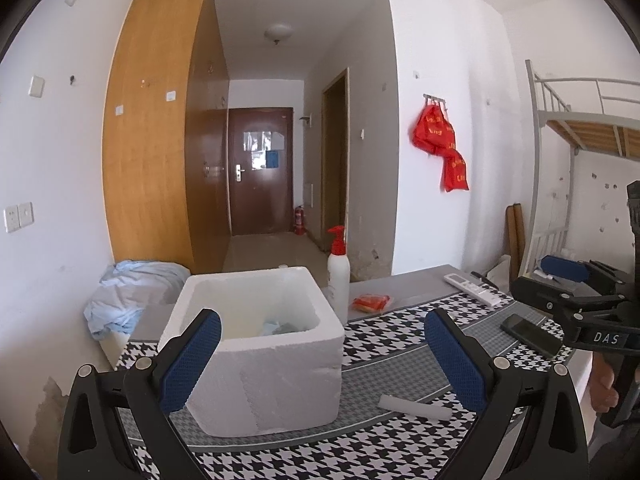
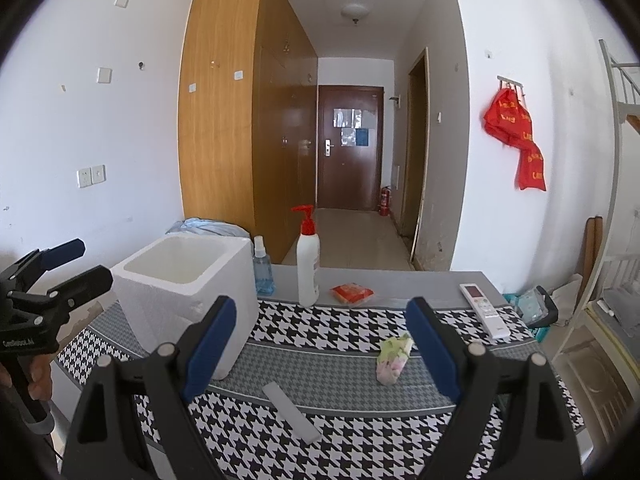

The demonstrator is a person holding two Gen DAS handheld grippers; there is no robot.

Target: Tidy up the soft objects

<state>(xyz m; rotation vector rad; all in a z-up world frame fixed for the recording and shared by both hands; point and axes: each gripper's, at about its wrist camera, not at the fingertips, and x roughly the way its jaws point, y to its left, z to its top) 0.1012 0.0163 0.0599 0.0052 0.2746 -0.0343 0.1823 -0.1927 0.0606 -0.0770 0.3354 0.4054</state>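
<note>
A white foam box (image 1: 260, 344) stands on the houndstooth table cloth (image 1: 384, 332); it also shows in the right wrist view (image 2: 188, 292). Small soft items (image 1: 278, 328) lie inside it. My left gripper (image 1: 322, 356) is open and empty, just in front of the box. My right gripper (image 2: 320, 344) is open and empty above the cloth. A soft green-and-pink floral packet (image 2: 394, 360) lies on the cloth just left of the right gripper's right finger (image 2: 430, 344). An orange packet (image 2: 352, 293) lies further back, also in the left wrist view (image 1: 370, 303).
A white foam strip (image 2: 291, 412) lies near the front. A red-pump lotion bottle (image 2: 307, 268) and a blue spray bottle (image 2: 262, 268) stand behind. A white remote (image 2: 484, 310) and a black phone (image 1: 530, 334) lie at the right. Blue cloth (image 1: 128, 292) is piled at the far left.
</note>
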